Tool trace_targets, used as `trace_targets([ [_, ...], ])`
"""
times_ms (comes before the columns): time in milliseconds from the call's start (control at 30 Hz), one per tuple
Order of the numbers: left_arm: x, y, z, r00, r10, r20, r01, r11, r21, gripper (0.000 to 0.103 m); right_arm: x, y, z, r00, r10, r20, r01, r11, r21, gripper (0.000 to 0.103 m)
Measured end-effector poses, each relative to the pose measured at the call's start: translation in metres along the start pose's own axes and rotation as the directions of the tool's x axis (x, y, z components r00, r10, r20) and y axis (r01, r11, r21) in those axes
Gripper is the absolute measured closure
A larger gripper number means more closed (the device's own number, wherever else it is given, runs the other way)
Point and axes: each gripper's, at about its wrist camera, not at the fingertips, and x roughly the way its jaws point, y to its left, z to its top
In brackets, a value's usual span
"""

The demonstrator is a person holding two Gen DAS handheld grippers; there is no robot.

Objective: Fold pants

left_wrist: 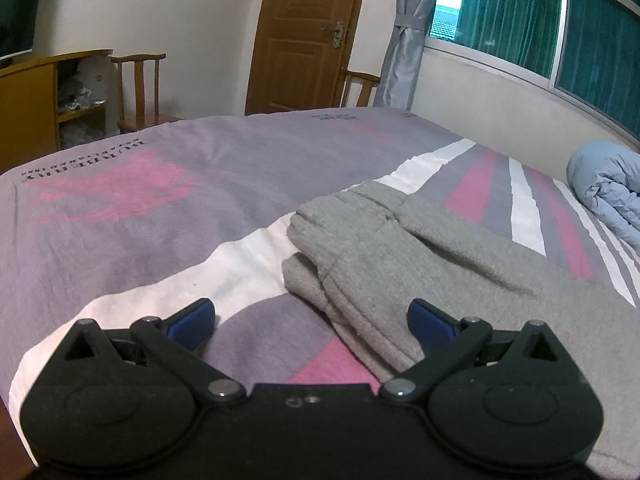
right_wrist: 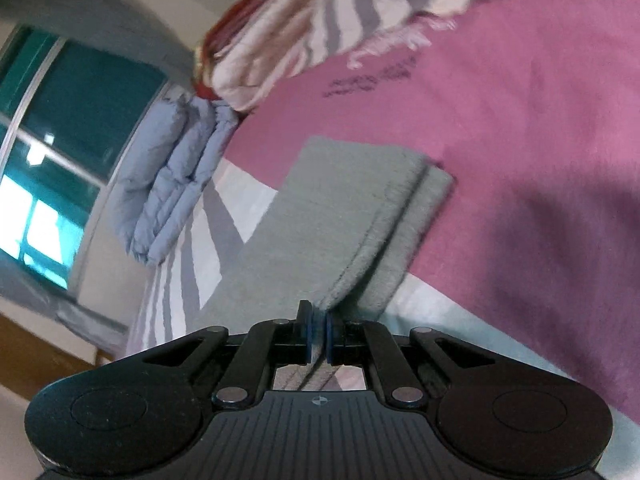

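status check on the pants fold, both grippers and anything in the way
Left gripper open, empty. Right gripper shut on grey pants edge, lifting it. Blue quilt lies beside the pants, off the fold.

The pants (left_wrist: 420,256) are showing matt, fuzzy grey knit; the sheet (left_wrist: 160,216) smooth printed cloth; the grippers (left_wrist: 310,320) matt black plastic with blue pads (left_wrist: 196,316).

Plain heather-grey pants (left_wrist: 420,256) on a bedspread (left_wrist: 160,208) of muted purple, banded with white and pink stripes and printed with a pink splash under dark lettering. Beyond the pants, a pale blue quilted jacket (left_wrist: 608,188). Teal-tinted window (left_wrist: 560,16) behind it, with a grey curtain (left_wrist: 404,28). Honey-brown wooden door (left_wrist: 304,32) further off. Black grippers (left_wrist: 312,320) with blue pads (left_wrist: 192,316).
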Motion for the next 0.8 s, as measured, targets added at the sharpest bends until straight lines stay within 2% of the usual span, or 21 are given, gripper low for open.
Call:
trace_targets([
  [67, 0.000, 0.000, 0.000, 1.000, 0.000, 0.000, 0.000, 1.000, 0.001, 0.006, -0.005, 0.010, 0.002, 1.000, -0.009, 0.011, 0.010, 0.999, -0.047, 0.099],
  [133, -0.001, 0.001, 0.000, 1.000, -0.001, 0.000, 0.001, 1.000, 0.004, 0.006, -0.021, 0.021, -0.002, 0.999, 0.020, 0.035, -0.016, 0.995, -0.101, 0.099],
  [200, -0.001, 0.000, 0.000, 1.000, -0.001, 0.001, 0.001, 1.000, 0.007, 0.006, -0.022, 0.022, -0.001, 0.999, 0.031, 0.034, -0.028, 0.996, -0.090, 0.099],
  [233, 0.000, 0.000, 0.000, 1.000, -0.001, 0.000, 0.001, 1.000, 0.007, 0.006, -0.018, 0.019, -0.003, 1.000, 0.010, 0.017, -0.009, 0.995, -0.094, 0.099],
  [267, 0.000, -0.001, 0.000, 1.000, 0.001, -0.001, -0.001, 1.000, 0.007, 0.006, -0.012, 0.014, -0.002, 1.000, -0.023, -0.015, 0.021, 0.996, -0.088, 0.099],
  [300, 0.000, 0.000, 0.000, 1.000, 0.000, 0.000, 0.000, 1.000, 0.007, 0.006, -0.012, 0.008, -0.002, 1.000, -0.013, -0.028, 0.011, 0.998, -0.061, 0.099],
  [367, 0.000, 0.000, -0.001, 1.000, -0.001, 0.000, 0.001, 1.000, 0.009, 0.006, -0.023, 0.002, 0.000, 0.999, 0.032, 0.006, -0.032, 0.999, -0.036, 0.099],
  [433, 0.000, 0.000, -0.001, 1.000, -0.002, -0.001, 0.003, 1.000, 0.009, 0.006, -0.033, -0.004, 0.004, 0.998, 0.026, 0.062, -0.024, 0.999, -0.026, 0.086],
  [467, 0.000, 0.001, -0.001, 1.000, -0.002, -0.002, 0.002, 1.000, 0.008, 0.006, -0.040, -0.012, 0.007, 0.994, 0.013, 0.107, -0.015, 1.000, 0.015, 0.079],
  [567, 0.000, -0.001, -0.001, 1.000, 0.001, 0.001, -0.001, 1.000, 0.013, 0.006, -0.051, -0.035, 0.015, 0.987, 0.025, 0.158, -0.046, 0.990, 0.132, 0.079],
  [633, 0.000, -0.001, -0.002, 1.000, 0.002, 0.000, -0.002, 1.000, 0.015, 0.006, -0.057, -0.041, 0.014, 0.984, 0.009, 0.178, -0.036, 0.988, 0.149, 0.079],
  [800, -0.001, -0.003, -0.002, 1.000, 0.001, 0.000, -0.001, 1.000, 0.021, 0.006, -0.053, -0.045, 0.009, 0.991, -0.004, 0.135, -0.015, 0.990, 0.137, 0.079],
])
